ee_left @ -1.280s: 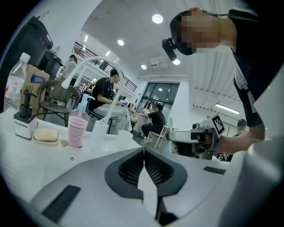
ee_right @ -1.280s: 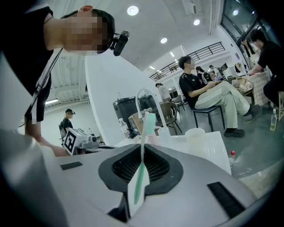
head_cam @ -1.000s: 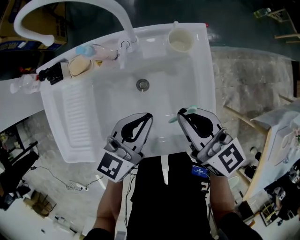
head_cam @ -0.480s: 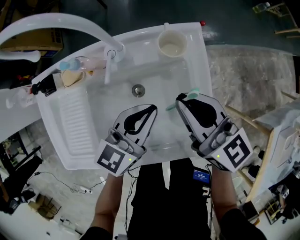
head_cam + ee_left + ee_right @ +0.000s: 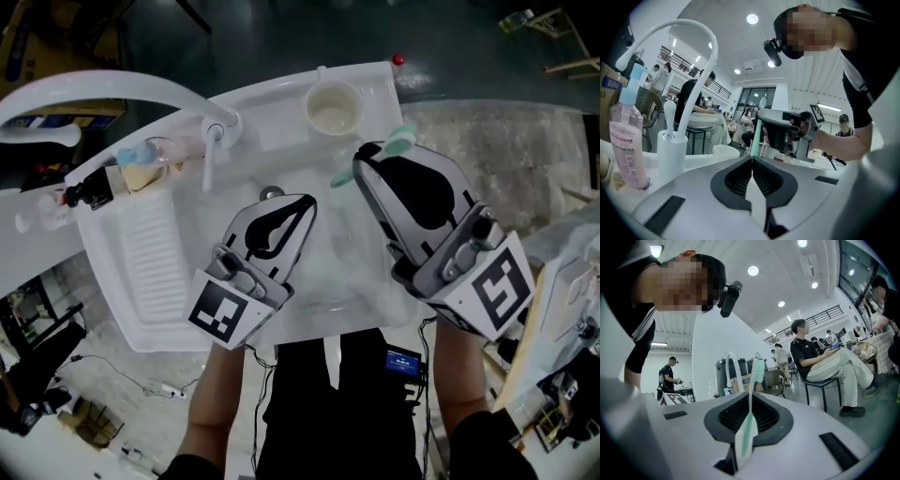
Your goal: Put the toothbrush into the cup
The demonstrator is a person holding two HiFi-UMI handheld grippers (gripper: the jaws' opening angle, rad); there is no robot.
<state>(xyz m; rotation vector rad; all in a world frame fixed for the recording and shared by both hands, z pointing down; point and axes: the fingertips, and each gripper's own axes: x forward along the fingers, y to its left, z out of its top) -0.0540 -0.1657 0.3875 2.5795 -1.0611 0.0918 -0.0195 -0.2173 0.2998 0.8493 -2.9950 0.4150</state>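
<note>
Change: the right gripper [image 5: 362, 169] has lifted and now sits closer to the cup [image 5: 333, 105] than a second ago. The left gripper [image 5: 306, 204] has drifted along beside it.
Right claw: clenched on the toothbrush [image 5: 749, 427]. The ribbed black pads pinch its handle, and the bristle head stands clear beyond the jaws.
Left claw: pressed together, with nothing between.
Toothbrush place: in the air above the sink [image 5: 380, 89], near the cup but not yet over its mouth.
Handling: likely light and stiff. The slim, smooth plastic handle could swivel in the pads, so mid-handle, as it is held now, looks the sound place to grip.
Toothbrush look: white and mint green, thin and straight.
Cup: cream, round and open-topped, upright on the sink's back ledge. It probably tips easily if knocked.
Sink: glossy white moulded basin with a ribbed drainboard at left, under an arched white faucet [image 5: 112, 89].
</note>
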